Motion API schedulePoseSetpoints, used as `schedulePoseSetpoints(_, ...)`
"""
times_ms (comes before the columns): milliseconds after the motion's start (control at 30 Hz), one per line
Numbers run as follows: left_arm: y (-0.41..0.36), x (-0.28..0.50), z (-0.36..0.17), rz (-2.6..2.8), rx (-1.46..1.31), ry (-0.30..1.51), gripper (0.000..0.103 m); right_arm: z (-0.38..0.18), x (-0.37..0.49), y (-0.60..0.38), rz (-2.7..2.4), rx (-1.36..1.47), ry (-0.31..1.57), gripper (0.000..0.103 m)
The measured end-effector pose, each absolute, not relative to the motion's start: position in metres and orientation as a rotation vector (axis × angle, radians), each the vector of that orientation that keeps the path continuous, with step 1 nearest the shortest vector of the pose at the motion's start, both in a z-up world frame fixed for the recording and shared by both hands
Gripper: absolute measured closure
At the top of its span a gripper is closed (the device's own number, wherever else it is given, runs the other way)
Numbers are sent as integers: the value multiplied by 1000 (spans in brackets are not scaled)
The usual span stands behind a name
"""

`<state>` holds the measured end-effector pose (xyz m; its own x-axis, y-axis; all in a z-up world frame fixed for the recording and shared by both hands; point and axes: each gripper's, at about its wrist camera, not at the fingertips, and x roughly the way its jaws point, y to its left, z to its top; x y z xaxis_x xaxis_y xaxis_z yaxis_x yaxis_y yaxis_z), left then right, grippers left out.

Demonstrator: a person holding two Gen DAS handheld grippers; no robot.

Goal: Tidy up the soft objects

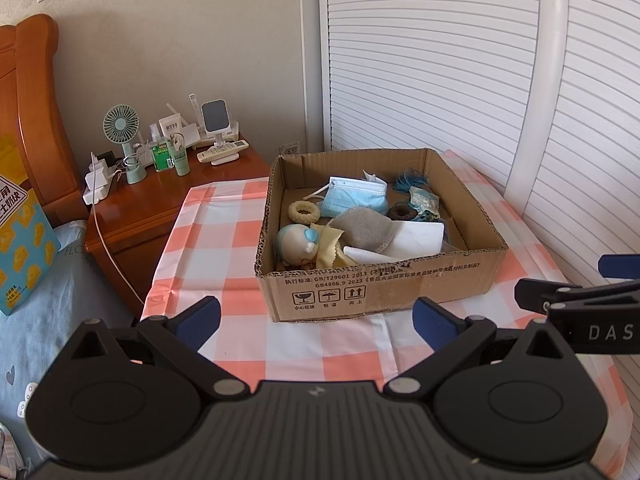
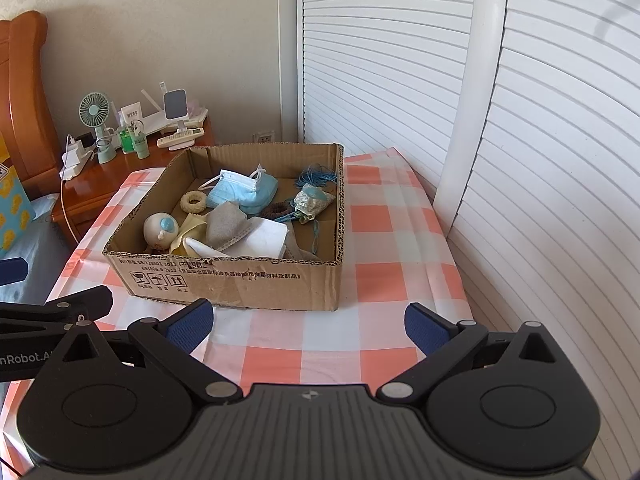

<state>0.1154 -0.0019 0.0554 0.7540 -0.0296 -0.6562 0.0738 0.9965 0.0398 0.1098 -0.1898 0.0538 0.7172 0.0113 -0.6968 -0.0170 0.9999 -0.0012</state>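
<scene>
Left gripper: spread, empty, hovers w/ right gripper, also spread, empty, both short of box, likely staged for a reach.
Checked cloth: bare in front.
Cardboard box: holds the soft items. Near wall may block low approach, so go over rim.
Doll, yellow cloth, grey cloth, white cloth: overlapping at front.
Face mask, scrunchies, cord: rear.
Nightstand w/ fan: beyond, left.
</scene>
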Motion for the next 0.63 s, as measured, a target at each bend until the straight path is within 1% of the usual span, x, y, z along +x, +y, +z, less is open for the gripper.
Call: schedulePoseSetpoints(633,-4,112,56,-55,66,714,1,55,108,-191,17,-8,768,0)
